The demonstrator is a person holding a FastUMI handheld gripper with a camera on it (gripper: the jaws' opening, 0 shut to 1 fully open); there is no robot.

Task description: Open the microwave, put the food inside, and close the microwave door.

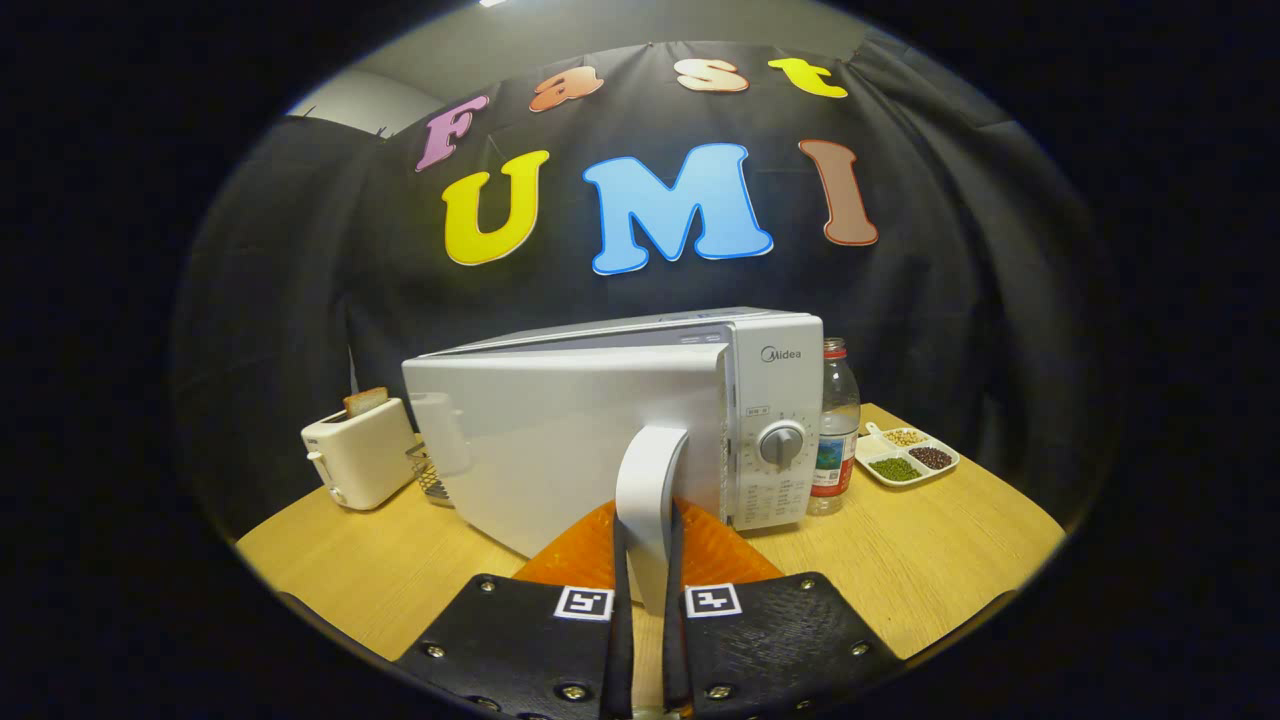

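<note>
White box-shaped microwave (600, 420) on light wooden counter (950, 560), door (560, 450) swung partly open. Tongs (648, 560) clenched on its curved white door handle (650, 490). Beside it: white toaster (360, 455), clear plastic bottle (835, 430).

A smooth, glossy plastic microwave (640, 420) stands on a matt, light wood-grain table (930, 560). The clear plastic bottle (836, 430) shines, and the toaster (360, 455) looks smooth, satin plastic.

Tongs (648, 560) clamped on microwave door handle (650, 490), door (560, 450) partly swung open
</note>
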